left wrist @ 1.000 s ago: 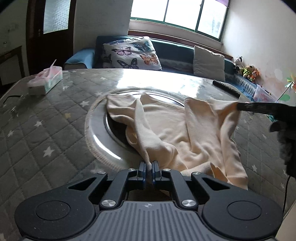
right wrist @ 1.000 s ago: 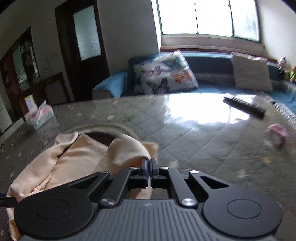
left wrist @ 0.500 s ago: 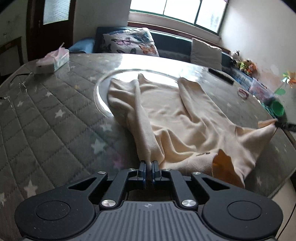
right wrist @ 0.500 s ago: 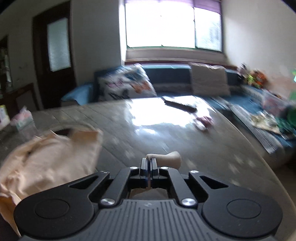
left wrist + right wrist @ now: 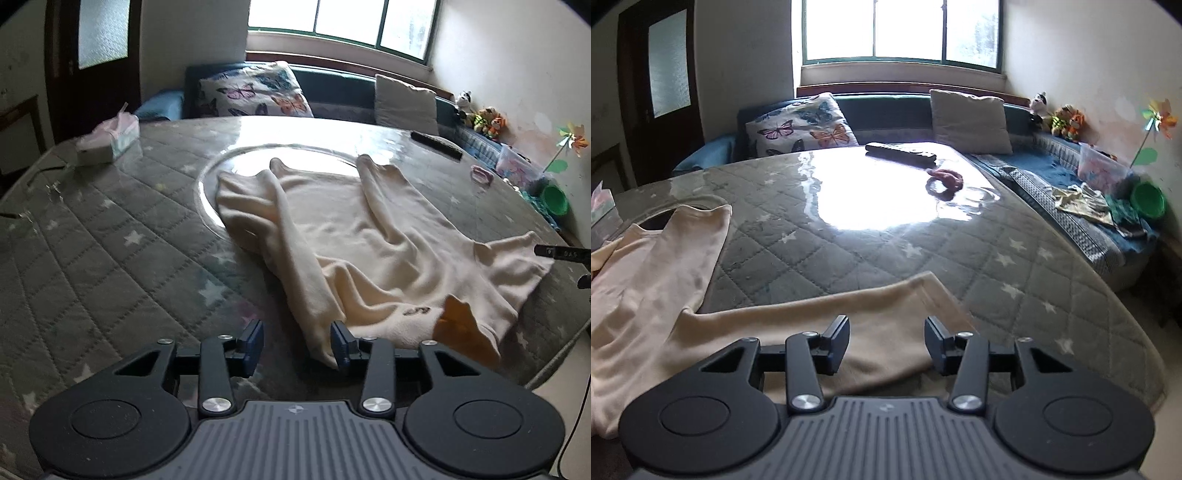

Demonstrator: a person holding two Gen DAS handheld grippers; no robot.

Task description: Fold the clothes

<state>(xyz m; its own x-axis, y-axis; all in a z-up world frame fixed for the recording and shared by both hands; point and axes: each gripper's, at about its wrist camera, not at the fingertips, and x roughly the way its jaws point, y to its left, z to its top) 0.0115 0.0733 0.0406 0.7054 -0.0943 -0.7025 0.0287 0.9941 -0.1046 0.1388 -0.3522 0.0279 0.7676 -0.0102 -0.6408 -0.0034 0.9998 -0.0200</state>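
Observation:
A cream long-sleeved garment [image 5: 354,236] lies spread over the round quilted table [image 5: 110,236], partly on the glass turntable [image 5: 236,155]. One sleeve end lies beside my left gripper [image 5: 297,341], which is open, its right pad touching the cloth. My right gripper [image 5: 886,341] is open just above the other sleeve [image 5: 820,325], which lies flat on the table. The right gripper's tip shows at the right edge of the left wrist view [image 5: 561,254].
A tissue box [image 5: 110,136] stands at the table's far left. A remote [image 5: 901,152] and a pink hair tie [image 5: 945,178] lie at the far side. A sofa with cushions [image 5: 971,122] and a green bowl [image 5: 1148,197] are beyond the table's edge.
Both grippers pulled the sleeves outward and toward the near edge, spreading the garment flat, then opened and let the sleeves go.

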